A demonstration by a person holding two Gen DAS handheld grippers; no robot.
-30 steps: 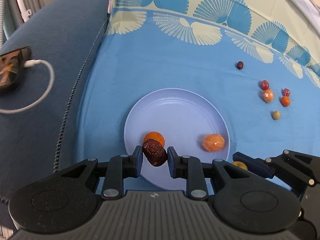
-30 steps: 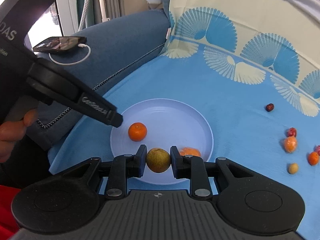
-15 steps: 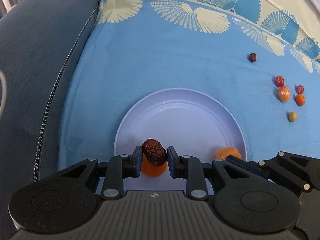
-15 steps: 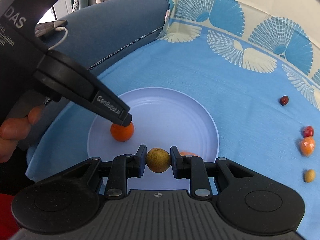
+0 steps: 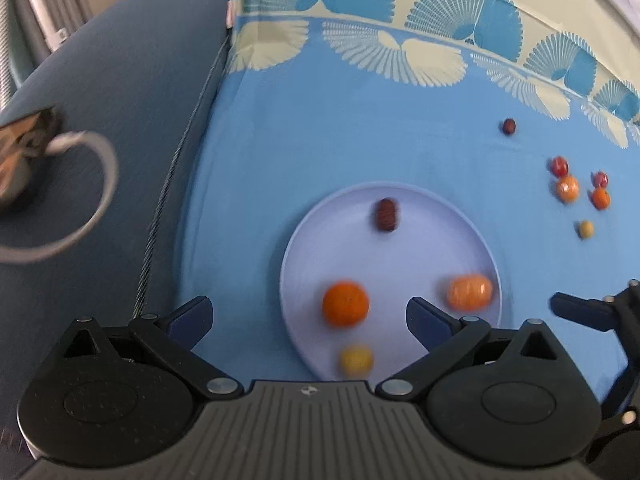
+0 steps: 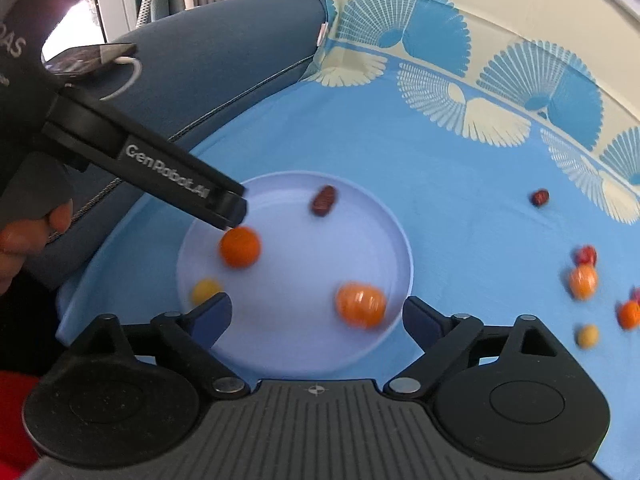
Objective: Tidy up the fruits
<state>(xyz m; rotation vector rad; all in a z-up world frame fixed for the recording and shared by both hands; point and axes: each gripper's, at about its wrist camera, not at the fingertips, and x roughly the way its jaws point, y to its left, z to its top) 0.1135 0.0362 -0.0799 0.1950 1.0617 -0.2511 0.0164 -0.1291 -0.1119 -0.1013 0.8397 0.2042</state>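
Lavender plate (image 5: pixel 304 248), 4 fruits inside

Both wrist cameras are looking down along open fingers, close above the plate (image 5: pixel 400 196) (image 6: pixel 384 216); the right one is viewing from farther right, sharing plate and cloth (image 5: pixel 320 140) (image 6: pixel 460 200).

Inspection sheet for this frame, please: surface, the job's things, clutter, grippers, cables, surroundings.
Surface: blue tablecloth with fan print.
Job's things: plate holds a dark date, round orange, wrapped orange fruit and small yellow fruit; six loose fruits lie on the cloth beyond it.
Clutter: nothing seen.
Grippers: left gripper open, empty; right gripper open, empty.
Cables: white cable plugged into phone.
Surroundings: blue sofa, curtain behind.
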